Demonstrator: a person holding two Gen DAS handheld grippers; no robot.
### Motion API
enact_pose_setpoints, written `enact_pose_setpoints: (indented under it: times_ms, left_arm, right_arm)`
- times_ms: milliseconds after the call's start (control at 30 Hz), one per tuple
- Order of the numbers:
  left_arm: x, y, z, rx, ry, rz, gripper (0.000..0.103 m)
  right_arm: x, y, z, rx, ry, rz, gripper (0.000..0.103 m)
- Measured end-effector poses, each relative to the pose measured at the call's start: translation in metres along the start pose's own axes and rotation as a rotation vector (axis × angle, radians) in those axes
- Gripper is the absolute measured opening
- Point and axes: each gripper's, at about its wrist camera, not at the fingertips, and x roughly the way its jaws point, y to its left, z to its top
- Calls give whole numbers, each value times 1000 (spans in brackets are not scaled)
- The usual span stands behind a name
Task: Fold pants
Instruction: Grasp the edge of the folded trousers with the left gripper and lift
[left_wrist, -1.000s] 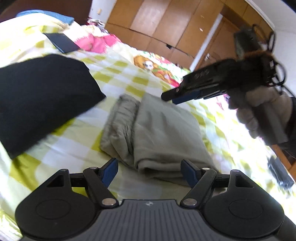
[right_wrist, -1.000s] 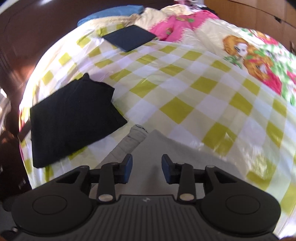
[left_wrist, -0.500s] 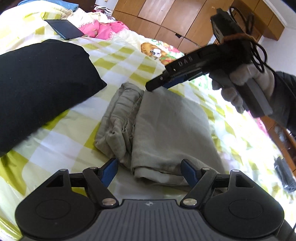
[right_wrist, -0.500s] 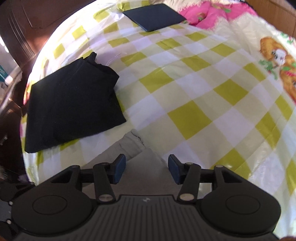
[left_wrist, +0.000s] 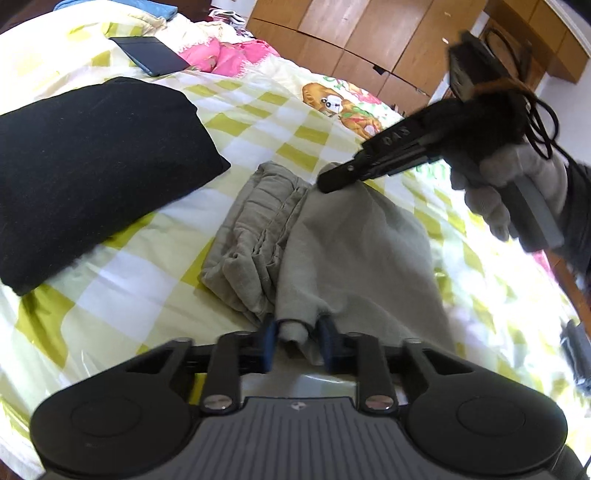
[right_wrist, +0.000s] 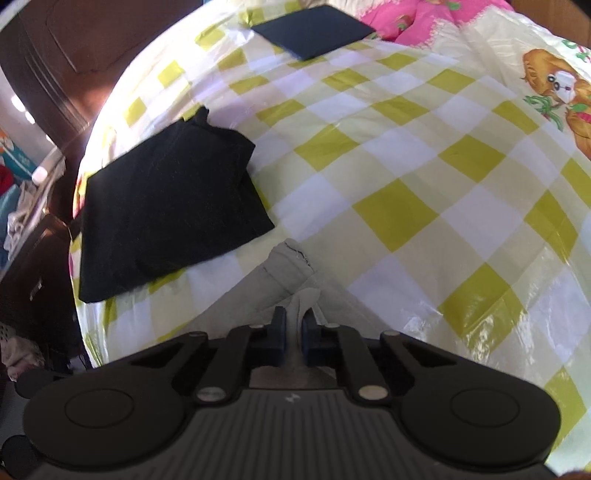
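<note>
Closing jaws of both grippers pinch the folded pants (left_wrist: 354, 236), lying lengthwise between them

Left gripper (left_wrist: 295, 341) low at the near edge, tilted downward, jaws closing with blue pads (left_wrist: 269, 338) pressing a bunched fold of grey cloth from both sides. Right gripper (right_wrist: 293, 334) pitched steeply down at the far side, jaws closing to a narrow slit with a thin ridge of cloth pinched between. Gloved right hand (left_wrist: 506, 192) wrapped around that gripper's handle, dark sleeve behind it.
</note>
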Motion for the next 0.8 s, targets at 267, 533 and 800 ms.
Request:
enact_pose_setpoints:
  times_ms: [267,533,800]
  left_arm:
    - [-20,-22,8,86,-78,-26,23]
    - [-54,-40,34,113,-191,-177,22]
    - [-64,-4,46,-17,-244,-171,22]
  right_arm:
    - [-58,-3,-19,83,-165,-10,7]
    - [-142,9,-19,108,-336,-57,7]
    - [-89,44,41,-27,-271,-47,7]
